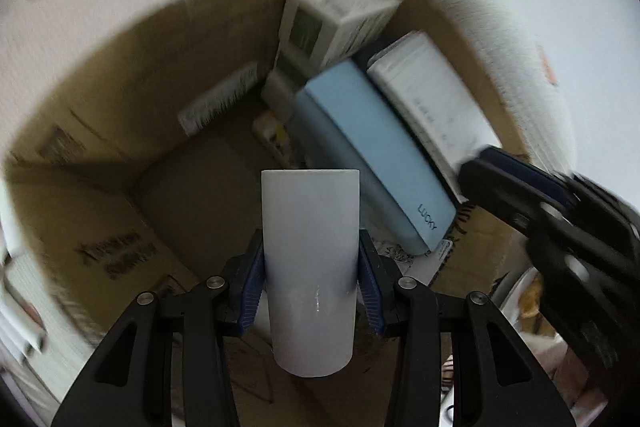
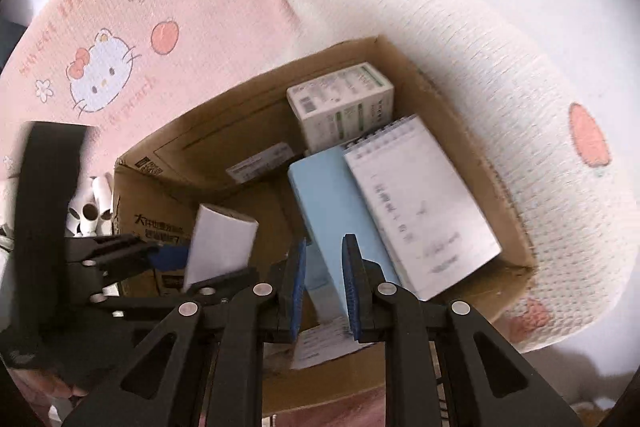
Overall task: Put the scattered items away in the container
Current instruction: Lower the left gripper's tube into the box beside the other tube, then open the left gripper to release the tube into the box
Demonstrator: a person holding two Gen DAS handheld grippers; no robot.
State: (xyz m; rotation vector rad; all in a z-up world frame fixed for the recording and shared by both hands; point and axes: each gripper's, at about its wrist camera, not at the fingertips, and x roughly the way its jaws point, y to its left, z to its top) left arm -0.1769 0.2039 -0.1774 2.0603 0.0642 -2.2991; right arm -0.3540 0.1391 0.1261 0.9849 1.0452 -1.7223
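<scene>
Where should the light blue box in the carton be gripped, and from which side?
Grip the blue box across its narrow thickness at the near end, coming from above on the open side. It leans tilted on the notepad, so its long faces are partly covered, while the near end by the right gripper stands free.
</scene>
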